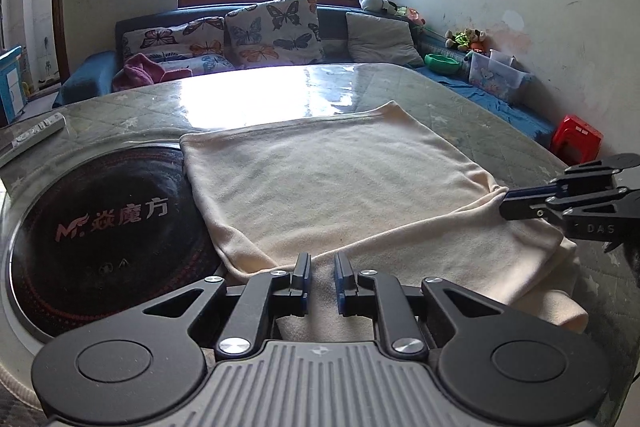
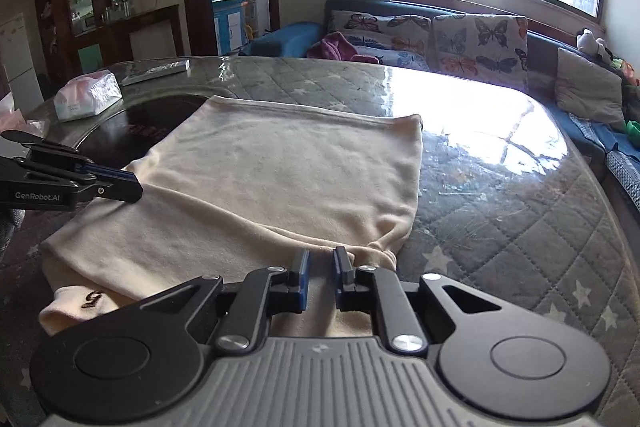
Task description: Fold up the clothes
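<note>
Left gripper (image 1: 321,267) jaws slightly parted, cream cloth between them but grip unclear; right gripper (image 2: 322,263) same, at the cream garment's (image 2: 280,171) other near corner. Garment lies flat on the quilted table (image 2: 500,227), partly over the black cooktop (image 1: 100,227). Clamp both, lift evenly, carry the edge toward the far hem, keep corners level

- "M. 焱魔方" on the black round cooktop (image 1: 100,223), left of the left claw (image 1: 322,267).
- "DAS" on the right claw (image 1: 505,201).
- "GenRobot.AI" on the left claw's side.
</note>
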Motion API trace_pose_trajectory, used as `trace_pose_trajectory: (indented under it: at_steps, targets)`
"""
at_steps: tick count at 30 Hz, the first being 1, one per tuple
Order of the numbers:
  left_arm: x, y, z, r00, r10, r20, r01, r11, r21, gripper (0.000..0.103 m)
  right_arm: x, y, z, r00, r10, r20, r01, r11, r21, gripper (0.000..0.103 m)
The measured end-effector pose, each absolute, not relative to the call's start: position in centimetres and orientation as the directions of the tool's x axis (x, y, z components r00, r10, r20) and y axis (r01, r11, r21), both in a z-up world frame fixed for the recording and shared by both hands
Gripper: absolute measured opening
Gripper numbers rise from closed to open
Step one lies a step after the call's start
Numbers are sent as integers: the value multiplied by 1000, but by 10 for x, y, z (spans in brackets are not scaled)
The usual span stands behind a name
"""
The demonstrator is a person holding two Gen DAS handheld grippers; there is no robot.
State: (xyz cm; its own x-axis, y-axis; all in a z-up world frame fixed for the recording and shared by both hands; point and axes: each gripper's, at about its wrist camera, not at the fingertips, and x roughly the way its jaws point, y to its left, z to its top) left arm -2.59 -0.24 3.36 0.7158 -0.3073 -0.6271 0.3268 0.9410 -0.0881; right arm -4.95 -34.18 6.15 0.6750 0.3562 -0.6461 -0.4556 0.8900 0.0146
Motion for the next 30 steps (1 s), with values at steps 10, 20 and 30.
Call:
trace_pose_trajectory:
  at_steps: [10,20,30]
  targets:
    - [-52,-7,47,735,-292,-612,339,940,-41,25,-77,-336,58,650,366,-666,-514,858,-30,17]
    - [-98,-10,56,751,-281,-598,401,913,74,40,-89,-342,59,664,371,-649,-504,864,-22,20]
    - [-141,-42,30,713,-350,-608,578,784,226,44,-120,-351,80,671,375,-640,-562,820,-109,31]
